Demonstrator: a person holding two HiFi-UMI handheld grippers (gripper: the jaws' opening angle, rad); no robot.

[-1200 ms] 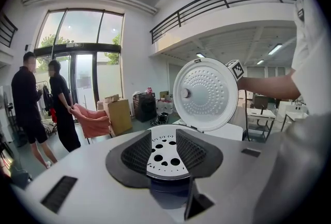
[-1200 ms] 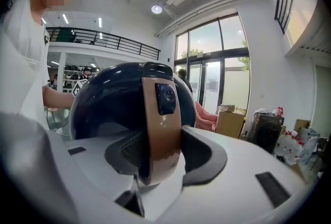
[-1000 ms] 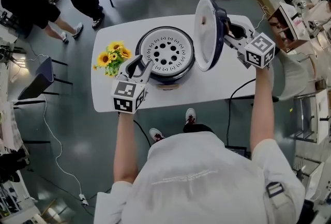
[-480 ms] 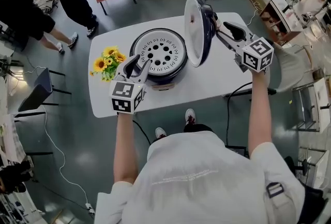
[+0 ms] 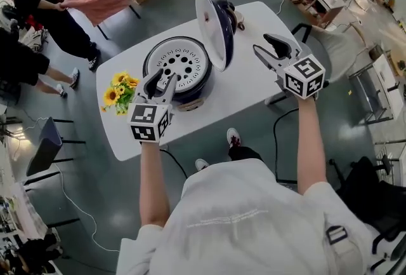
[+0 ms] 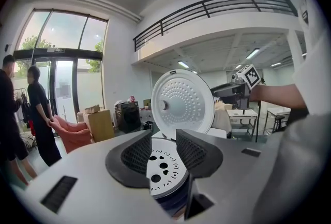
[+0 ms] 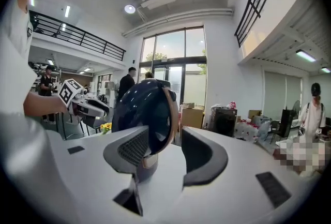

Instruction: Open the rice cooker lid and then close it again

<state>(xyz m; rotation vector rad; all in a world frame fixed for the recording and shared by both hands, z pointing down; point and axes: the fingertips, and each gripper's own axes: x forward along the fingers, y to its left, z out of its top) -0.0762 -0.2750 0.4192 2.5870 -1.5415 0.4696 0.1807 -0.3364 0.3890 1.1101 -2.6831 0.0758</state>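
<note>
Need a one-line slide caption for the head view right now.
Rice cooker lid stands upright and open; left tool and right tool hover open and empty.

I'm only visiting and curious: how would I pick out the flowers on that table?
Start at the white table mid-room and find the round rice cooker, its lid standing open. Left of it in the head view, at the table's end, sits a small bunch of sunflowers, the only yellow-and-green thing there.

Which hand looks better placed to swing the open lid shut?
Probably the right: the right gripper, jaws open, faces the dark outer side of the lid. The left gripper is at the front of the cooker.
</note>
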